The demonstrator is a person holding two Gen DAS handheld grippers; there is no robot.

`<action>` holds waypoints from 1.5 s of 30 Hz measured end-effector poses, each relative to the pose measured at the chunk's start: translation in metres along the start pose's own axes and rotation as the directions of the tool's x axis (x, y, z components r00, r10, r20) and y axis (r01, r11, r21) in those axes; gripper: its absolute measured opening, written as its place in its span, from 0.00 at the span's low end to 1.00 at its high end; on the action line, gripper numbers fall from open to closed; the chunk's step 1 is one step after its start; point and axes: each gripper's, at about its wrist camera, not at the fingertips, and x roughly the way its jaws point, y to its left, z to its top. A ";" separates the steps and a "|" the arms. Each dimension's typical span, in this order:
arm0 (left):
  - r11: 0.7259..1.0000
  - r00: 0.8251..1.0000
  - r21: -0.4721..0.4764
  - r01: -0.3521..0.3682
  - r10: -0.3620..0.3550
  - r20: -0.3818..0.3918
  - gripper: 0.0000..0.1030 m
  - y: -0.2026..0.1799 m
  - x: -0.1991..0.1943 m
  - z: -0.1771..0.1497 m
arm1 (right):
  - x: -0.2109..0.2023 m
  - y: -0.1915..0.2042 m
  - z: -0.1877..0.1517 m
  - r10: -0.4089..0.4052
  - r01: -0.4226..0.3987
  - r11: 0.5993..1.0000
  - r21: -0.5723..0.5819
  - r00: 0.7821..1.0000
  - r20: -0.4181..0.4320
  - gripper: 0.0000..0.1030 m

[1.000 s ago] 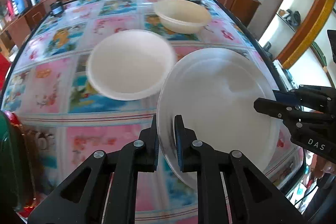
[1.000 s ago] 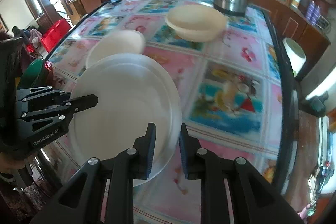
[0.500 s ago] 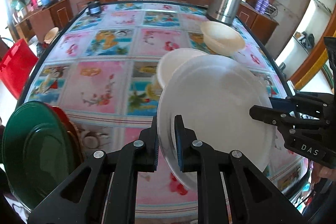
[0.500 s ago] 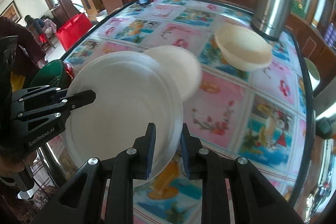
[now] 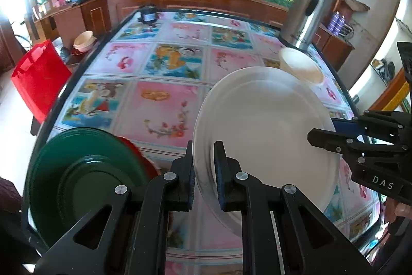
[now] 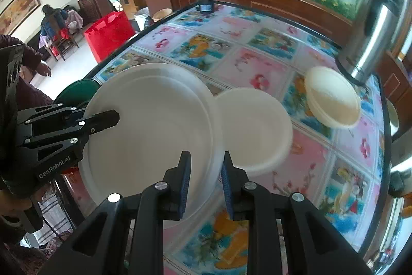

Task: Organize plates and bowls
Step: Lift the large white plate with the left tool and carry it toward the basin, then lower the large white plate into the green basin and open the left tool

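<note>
Desk (image 5: pixel 164 105) w/ glossy picture-tile top fills most of both views, dark rim all round.

White plate (image 5: pixel 265 135) is the biggest item: lifted off the desk, tilted, gripped on two opposite rim edges. In the right wrist view it overlaps the near-left edge of the white bowl (image 6: pixel 257 130).

Green plate (image 5: pixel 85 172) sits at the near-left desk corner, stacked on a red plate (image 5: pixel 136 153) whose edge peeks out on the right side.

White bowl rests on the desk, mid-right, just behind the held plate. Cream bowl (image 6: pixel 332 97) further back-right, close to the steel urn (image 6: pixel 373 35), apart from the white bowl.

Steel urn stands upright at the far-right desk corner. Red bag (image 5: pixel 38 79) on the floor off the left desk edge. Small dark jar (image 5: pixel 148 14) at the far desk edge, centre-left.

Left gripper (image 5: pixel 203 172): fingers narrow, clamped on the plate's near rim, pads pressing both faces. Right gripper (image 6: pixel 206 179): fingers narrow too, plate rim sits between them, pads on it. Each gripper also shows in the other's cam at the plate's side edge.

Person's dark sleeve (image 6: pixel 23 79) visible behind the left gripper in the right wrist view.
</note>
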 end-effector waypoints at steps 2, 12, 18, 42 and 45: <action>1.000 1.000 -0.011 -0.009 0.009 0.005 0.12 0.009 -0.003 0.001 | 0.003 0.007 0.006 0.006 -0.006 1.000 -0.015 1.000 -0.001 0.23; 0.995 0.998 -0.085 -0.055 0.058 0.031 0.12 0.060 -0.018 0.003 | 0.019 0.049 0.035 0.051 -0.051 0.995 -0.086 0.999 -0.003 0.23; 0.988 0.995 -0.138 -0.076 0.083 0.046 0.13 0.092 -0.028 0.002 | 0.029 0.072 0.053 0.083 -0.083 0.989 -0.123 0.997 -0.006 0.23; 0.954 0.986 -0.248 -0.167 0.165 -0.030 0.13 0.170 -0.034 -0.052 | 0.078 0.160 0.057 0.163 -0.190 0.944 -0.270 0.980 -0.117 0.23; 0.951 0.984 -0.250 -0.179 0.173 -0.047 0.13 0.173 -0.028 -0.060 | 0.083 0.167 0.052 0.163 -0.196 0.939 -0.283 0.977 -0.134 0.23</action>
